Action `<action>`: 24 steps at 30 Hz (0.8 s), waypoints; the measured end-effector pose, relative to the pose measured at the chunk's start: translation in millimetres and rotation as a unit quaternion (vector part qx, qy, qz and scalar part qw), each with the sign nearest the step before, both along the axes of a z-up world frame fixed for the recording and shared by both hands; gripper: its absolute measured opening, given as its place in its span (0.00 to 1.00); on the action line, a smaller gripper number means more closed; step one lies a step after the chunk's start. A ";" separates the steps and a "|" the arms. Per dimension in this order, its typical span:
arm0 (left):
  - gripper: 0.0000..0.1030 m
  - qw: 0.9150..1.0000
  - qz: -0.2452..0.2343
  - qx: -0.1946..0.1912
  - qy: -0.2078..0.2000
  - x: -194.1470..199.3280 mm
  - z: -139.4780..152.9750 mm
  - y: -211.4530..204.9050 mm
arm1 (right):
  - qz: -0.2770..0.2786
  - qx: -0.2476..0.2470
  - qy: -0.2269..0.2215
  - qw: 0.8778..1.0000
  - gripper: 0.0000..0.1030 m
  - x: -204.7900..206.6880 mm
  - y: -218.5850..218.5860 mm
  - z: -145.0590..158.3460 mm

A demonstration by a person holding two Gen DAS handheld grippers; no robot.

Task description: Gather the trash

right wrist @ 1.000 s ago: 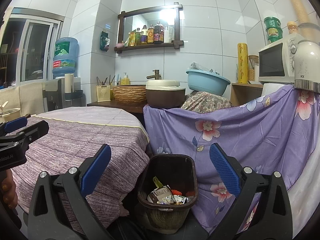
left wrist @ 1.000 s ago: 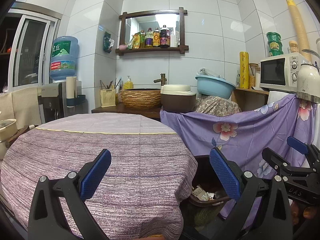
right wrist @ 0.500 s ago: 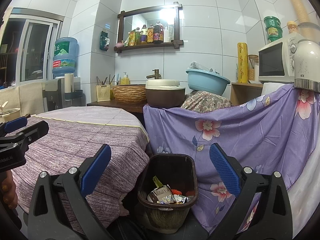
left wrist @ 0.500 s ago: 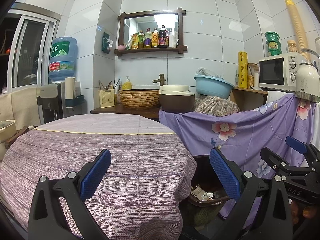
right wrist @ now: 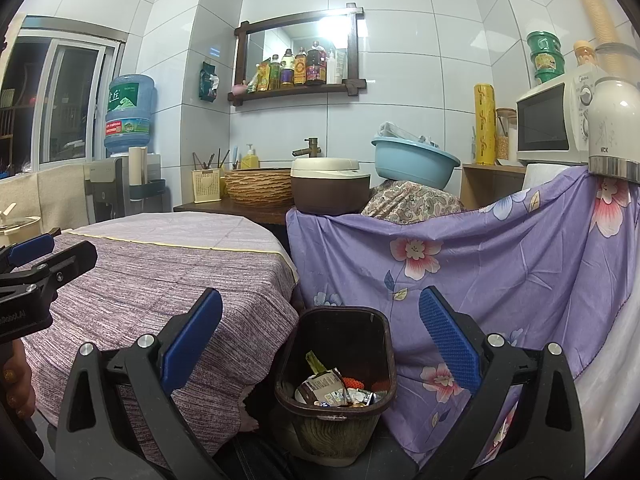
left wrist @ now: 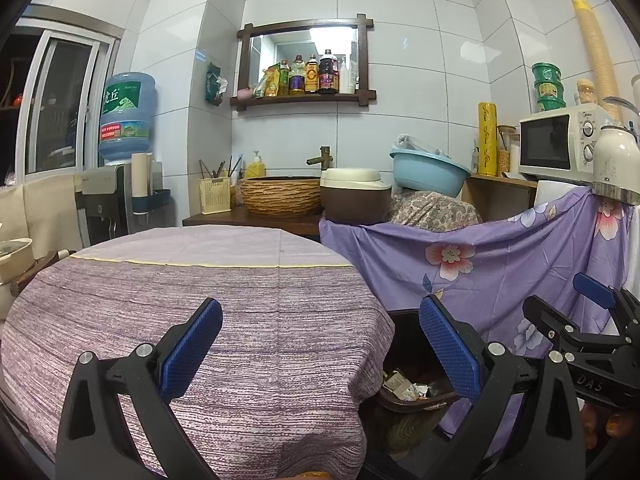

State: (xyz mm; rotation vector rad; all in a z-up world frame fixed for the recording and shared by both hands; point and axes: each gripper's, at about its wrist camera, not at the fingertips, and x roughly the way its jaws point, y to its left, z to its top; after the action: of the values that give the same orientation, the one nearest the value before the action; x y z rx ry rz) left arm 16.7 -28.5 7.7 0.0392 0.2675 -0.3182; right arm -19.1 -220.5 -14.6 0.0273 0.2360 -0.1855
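The right gripper (right wrist: 320,340) is hanging with its blue-padded jaws spread wide and nothing between them. The trash bin (right wrist: 336,380) is sitting just below and ahead of it, centred in the gap, its long axis running straight away from the fingers. The wrappers (right wrist: 332,390) are lying heaped at the bin's near end, so any drop or reach is going almost straight down. The left gripper (left wrist: 320,344) is also gaping empty, held level over the table (left wrist: 248,320); for it the bin (left wrist: 416,388) is sitting low to the right, half hidden by the cloth edge, so the right hand is nearer. Beyond the bin, the floral sheet (right wrist: 480,272) is draping down behind it. No loose trash is showing on the tabletop.
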 end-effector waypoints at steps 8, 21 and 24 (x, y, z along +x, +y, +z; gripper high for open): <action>0.95 1.000 0.000 0.001 0.000 0.3 -0.5 0.3 | 0.001 0.000 0.001 1.000 0.94 0.0 0.8 -0.5; 0.95 1.000 0.000 0.001 0.000 0.2 -0.4 -0.1 | 0.001 0.001 0.002 1.000 0.94 -0.7 3.4 -3.6; 0.95 1.000 0.000 0.000 0.000 0.1 -0.2 -0.3 | 0.001 0.001 0.002 1.000 0.94 -0.3 2.6 -2.7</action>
State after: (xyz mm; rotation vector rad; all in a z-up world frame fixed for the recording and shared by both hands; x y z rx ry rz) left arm 16.8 -28.8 7.4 0.0396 0.2684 -0.3186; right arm -19.3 -218.0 -17.3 0.0283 0.2403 -0.1829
